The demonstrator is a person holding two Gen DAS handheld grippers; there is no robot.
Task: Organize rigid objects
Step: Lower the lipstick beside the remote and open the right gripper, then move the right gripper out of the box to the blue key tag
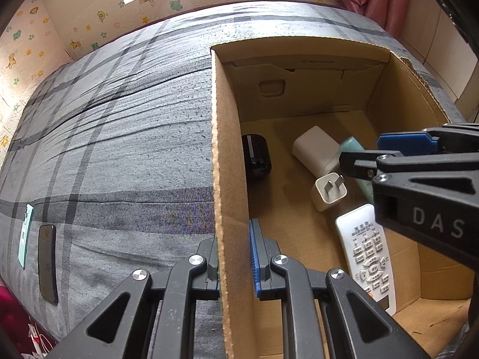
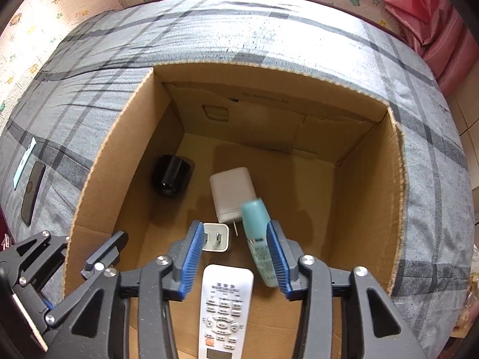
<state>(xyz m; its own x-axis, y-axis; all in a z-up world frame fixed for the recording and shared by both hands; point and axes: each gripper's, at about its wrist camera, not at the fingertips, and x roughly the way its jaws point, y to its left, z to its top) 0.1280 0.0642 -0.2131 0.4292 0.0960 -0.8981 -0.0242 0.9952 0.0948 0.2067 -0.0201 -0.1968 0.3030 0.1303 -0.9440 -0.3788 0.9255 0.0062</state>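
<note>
An open cardboard box (image 1: 229,149) rests on a grey plaid bedspread (image 1: 119,119). My left gripper (image 1: 235,257) is shut on the box's left wall near its front corner. On the box floor lie a black cylinder (image 2: 172,176), a large white charger (image 2: 232,194), a small white plug adapter (image 2: 215,237) and a white remote (image 2: 224,305). My right gripper (image 2: 235,239) hangs open over them. A teal bottle (image 2: 257,239) stands tilted along its right pad, with a wide gap to the left pad. In the left wrist view the right gripper (image 1: 359,151) reaches in from the right.
On the bedspread left of the box lie two phones, one in a teal case (image 1: 25,233) and one black (image 1: 48,266). Pink fabric (image 1: 383,0) bunches at the back right. A patterned wall borders the bed's far and left sides.
</note>
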